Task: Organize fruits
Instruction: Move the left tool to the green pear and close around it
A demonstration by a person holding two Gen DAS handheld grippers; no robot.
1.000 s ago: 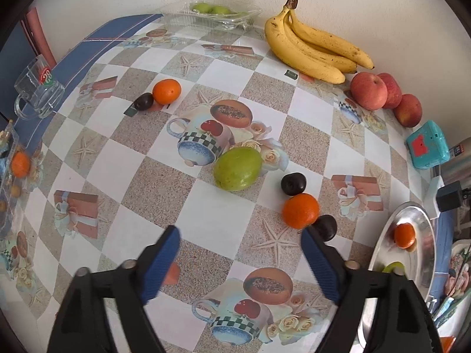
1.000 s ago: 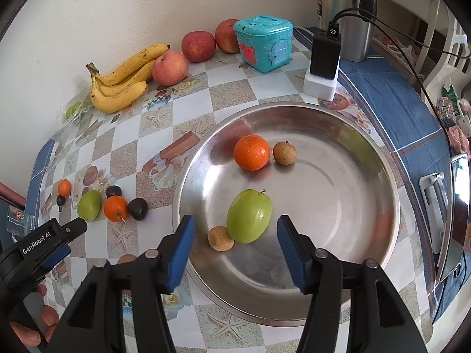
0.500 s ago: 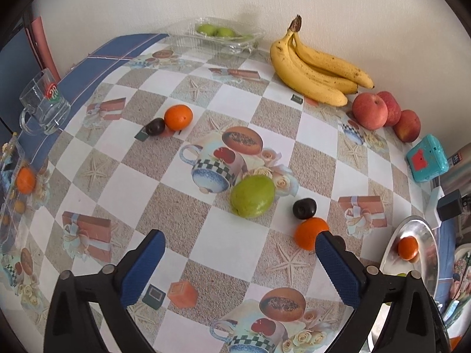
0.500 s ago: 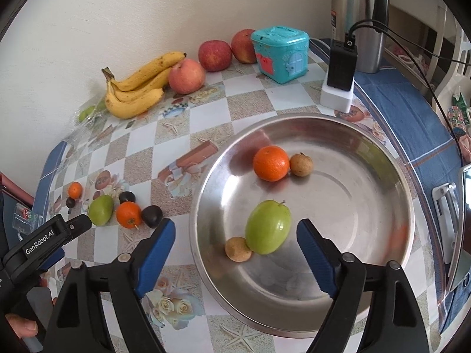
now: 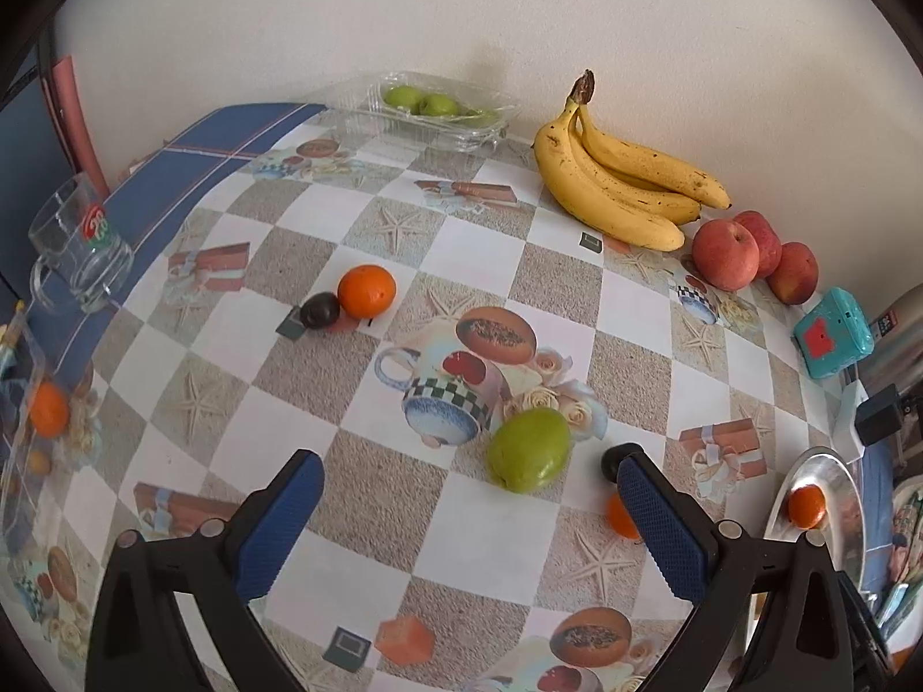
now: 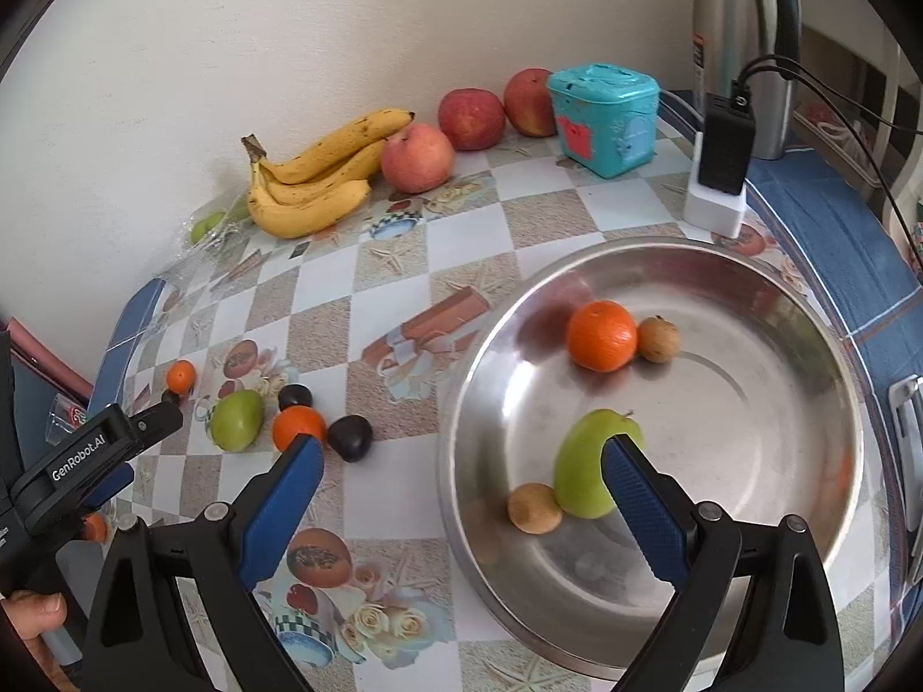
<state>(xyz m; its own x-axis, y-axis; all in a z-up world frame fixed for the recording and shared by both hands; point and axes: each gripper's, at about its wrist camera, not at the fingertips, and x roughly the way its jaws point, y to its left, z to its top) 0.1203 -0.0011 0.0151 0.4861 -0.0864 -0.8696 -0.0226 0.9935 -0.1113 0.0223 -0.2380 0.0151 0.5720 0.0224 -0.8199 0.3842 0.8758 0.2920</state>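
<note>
Your left wrist view alone shows the glass mug [image 5: 78,254] w/ a red-green logo, unreadable, at the far left edge of the worktop [image 5: 369,490]. It also shows the clear clamshell tray [image 5: 444,115] of green fruit by the wall and the orange [image 5: 366,289] touching a dark plum [image 5: 319,309]. The green mango [image 5: 529,448] lies mid-worktop, just beside your left tool [image 5: 467,519], whose pads stand wide apart w/ nothing between them.

Only your right wrist view gives the inside of the steel bowl [image 6: 750,300]: an orange fruit [image 6: 601,336] touching a small brown fruit [image 6: 658,338], and a second green mango [image 6: 582,461] touching another brown fruit [image 6: 533,508]. Your right tool [image 6: 461,490] is opening, jaws wide, holding nothing; its right pad overlaps that mango in the view. The left tool's body at the far left reads "GenRobot.AI". The steel flask [image 6: 744,40] carries a label too small to read.
</note>
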